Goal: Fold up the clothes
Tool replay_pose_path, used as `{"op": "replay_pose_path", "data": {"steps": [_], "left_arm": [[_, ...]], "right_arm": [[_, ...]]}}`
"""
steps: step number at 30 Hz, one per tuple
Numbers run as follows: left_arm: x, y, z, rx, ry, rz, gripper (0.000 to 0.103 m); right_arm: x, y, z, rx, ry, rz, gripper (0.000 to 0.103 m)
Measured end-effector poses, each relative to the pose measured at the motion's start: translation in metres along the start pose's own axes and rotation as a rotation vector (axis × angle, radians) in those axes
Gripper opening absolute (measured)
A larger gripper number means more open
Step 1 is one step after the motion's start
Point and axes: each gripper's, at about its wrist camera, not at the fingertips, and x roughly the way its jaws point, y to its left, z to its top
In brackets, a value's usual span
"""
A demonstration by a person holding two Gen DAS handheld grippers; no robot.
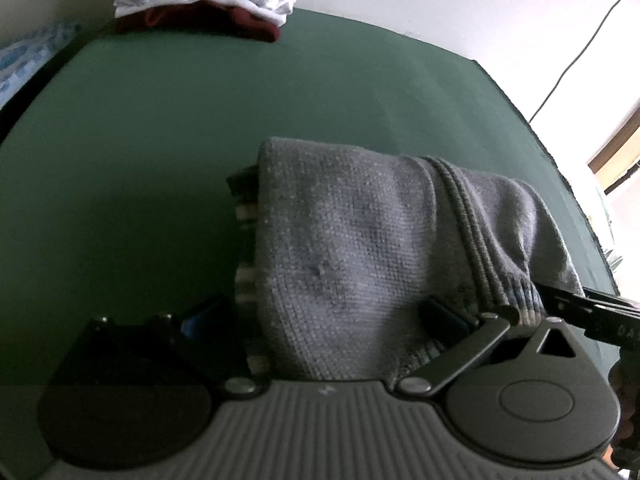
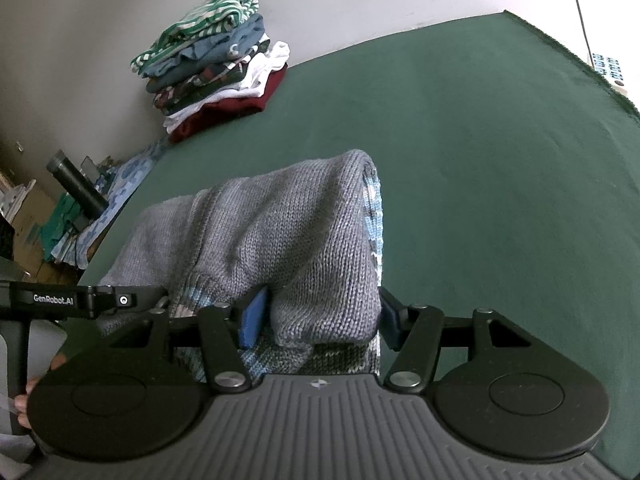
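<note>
Both wrist views close, angled down over green table; shared: grey sweater, folded stack

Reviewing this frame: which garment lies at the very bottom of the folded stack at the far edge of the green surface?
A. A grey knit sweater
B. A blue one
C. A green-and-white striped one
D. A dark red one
D. In the right wrist view, the dark red garment sits under everything else in the stack, directly on the green surface.

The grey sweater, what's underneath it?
Under the grey sweater a blue-and-white striped layer peeks out at its edges, resting on the green cover. How far that layer runs is hidden.
</note>
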Motion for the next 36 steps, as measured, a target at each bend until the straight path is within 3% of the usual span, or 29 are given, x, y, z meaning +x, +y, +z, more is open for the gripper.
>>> {"op": "replay_pose_path", "data": {"steps": [8,13,19,23,28,36], "left_arm": [[0.001,-0.002,-0.004,0.005,-0.044,0.006,0.102],[-0.002,0.001,-0.008,0.011,-0.074,-0.012,0.102],[-0.005,0.008,-0.017,0.025,-0.124,-0.048,0.102],[-0.010,0.020,-0.015,-0.005,-0.096,-0.115,0.102],[-0.019,0.036,-0.022,-0.110,-0.065,-0.264,0.102],[-0.020,0.061,-0.021,-0.293,-0.034,-0.372,0.102]], "right_arm": [[0.001,0.001,0.000,0.008,0.010,-0.006,0.060],[0.000,0.005,0.000,0.000,0.019,-0.038,0.066],[0.000,-0.006,0.000,0.026,-0.002,0.003,0.074],[-0.001,-0.005,0.000,0.010,0.007,0.004,0.074],[-0.007,-0.011,-0.001,0.037,0.024,0.021,0.074],[-0.019,-0.022,0.007,0.090,0.059,0.048,0.074]]}}
